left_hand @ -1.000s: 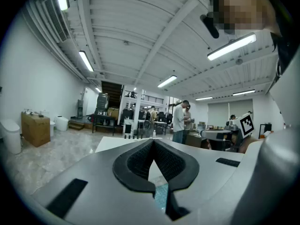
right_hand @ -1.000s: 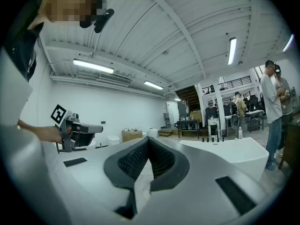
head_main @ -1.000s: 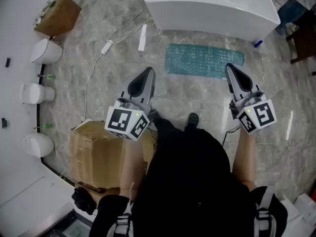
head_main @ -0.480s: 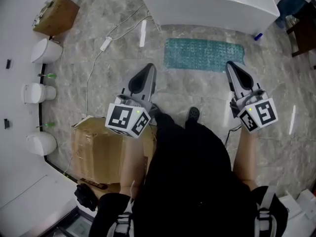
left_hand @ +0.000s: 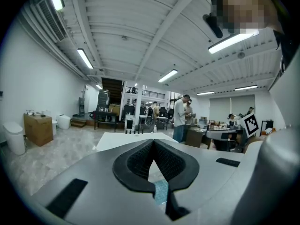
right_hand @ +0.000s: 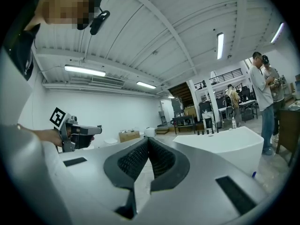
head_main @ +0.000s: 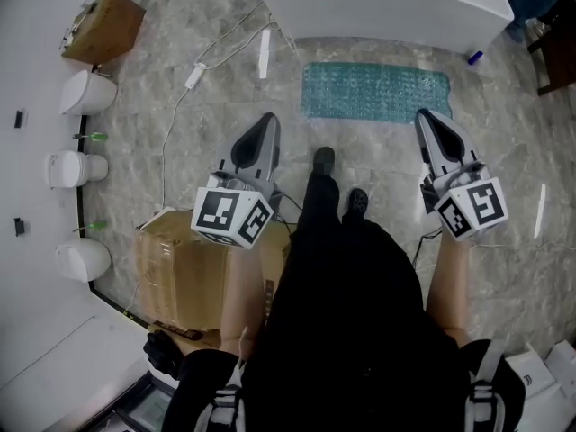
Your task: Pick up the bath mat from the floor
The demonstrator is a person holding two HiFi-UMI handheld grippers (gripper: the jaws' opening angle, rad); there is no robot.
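Note:
A teal bath mat (head_main: 374, 92) lies flat on the marble floor, just in front of a white bathtub (head_main: 378, 7). My left gripper (head_main: 266, 122) hangs above the floor, short of the mat's left end, shut and empty. My right gripper (head_main: 426, 117) hovers near the mat's right front corner, also shut with nothing in it. In the left gripper view the jaws (left_hand: 153, 143) meet at their tips, and a sliver of the mat (left_hand: 161, 192) shows below. In the right gripper view the jaws (right_hand: 148, 141) likewise meet, with the tub (right_hand: 225, 142) ahead.
A cardboard box (head_main: 184, 273) stands at my left. White toilets (head_main: 85, 92) line the left wall, with another box (head_main: 97, 26) beyond. A white cable and plug (head_main: 195, 76) trail across the floor. The person's foot (head_main: 323, 161) is stepping forward. People stand far off.
The person has stepped toward the mat, one foot now swung forward between the grippers. The tub and mat sit slightly nearer the grippers. Both grippers stay shut.

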